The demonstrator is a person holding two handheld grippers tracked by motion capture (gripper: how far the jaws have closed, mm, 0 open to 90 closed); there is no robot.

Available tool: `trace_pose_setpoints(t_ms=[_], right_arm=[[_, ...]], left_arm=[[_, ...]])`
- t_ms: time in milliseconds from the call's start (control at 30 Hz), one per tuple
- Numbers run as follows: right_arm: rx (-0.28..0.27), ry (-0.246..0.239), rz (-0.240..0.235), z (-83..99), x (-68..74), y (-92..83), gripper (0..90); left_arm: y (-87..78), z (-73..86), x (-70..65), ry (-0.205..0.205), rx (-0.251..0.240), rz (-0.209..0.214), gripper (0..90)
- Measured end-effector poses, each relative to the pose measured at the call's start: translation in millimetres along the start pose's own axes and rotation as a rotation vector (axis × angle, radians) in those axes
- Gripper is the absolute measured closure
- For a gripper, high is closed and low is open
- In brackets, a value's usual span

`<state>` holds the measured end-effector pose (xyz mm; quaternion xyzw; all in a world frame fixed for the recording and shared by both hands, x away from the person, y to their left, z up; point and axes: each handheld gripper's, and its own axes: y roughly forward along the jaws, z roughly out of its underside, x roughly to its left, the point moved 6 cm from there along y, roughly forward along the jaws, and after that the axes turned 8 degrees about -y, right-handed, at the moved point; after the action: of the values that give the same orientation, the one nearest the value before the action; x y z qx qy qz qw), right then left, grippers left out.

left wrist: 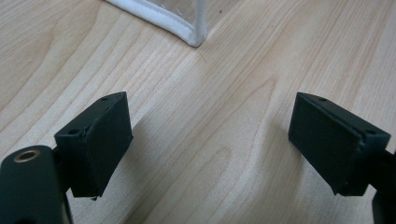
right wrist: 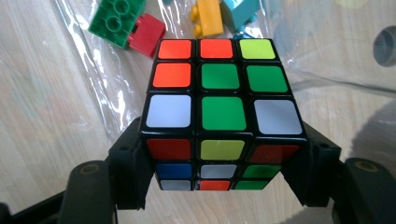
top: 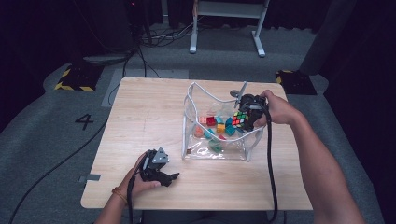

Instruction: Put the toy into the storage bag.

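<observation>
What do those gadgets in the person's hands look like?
Each gripper, left and right, is black with two blocky flat-faced jaws, a grey three-cornered plate on top and a trailing black cable. The arms are bare; a thin orange band circles the left wrist.

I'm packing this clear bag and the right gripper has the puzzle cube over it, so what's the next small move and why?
Probably lower the puzzle cube a little further into the clear bag, then open. The right gripper is shut on the cube, which sits over the bag's opening above the toy bricks. The left gripper rests open on the table, not holding the bag, so go gently.
</observation>
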<state>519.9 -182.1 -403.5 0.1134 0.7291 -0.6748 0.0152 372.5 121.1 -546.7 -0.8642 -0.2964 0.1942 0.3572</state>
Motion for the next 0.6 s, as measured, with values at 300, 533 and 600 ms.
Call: trace_pose_setpoints(t_ms=[300, 533, 600], right_arm=[[-0.028, 0.008, 0.018, -2.3, 0.0, -0.3, 34.3], [-0.148, 0.002, 0.049, -2.4, -1.9, -1.2, 34.1], [-0.188, 0.011, 0.064, -1.9, -2.9, -4.1, 33.2]], left_arm=[[-0.1, 0.0, 0.2, 0.001, 0.0, -0.002, 13.5], [0.0, 0.0, -0.1, 0.0, 0.0, 0.0, 13.5], [0.0, 0.1, -0.1, -0.001, 0.0, 0.0, 13.5]])
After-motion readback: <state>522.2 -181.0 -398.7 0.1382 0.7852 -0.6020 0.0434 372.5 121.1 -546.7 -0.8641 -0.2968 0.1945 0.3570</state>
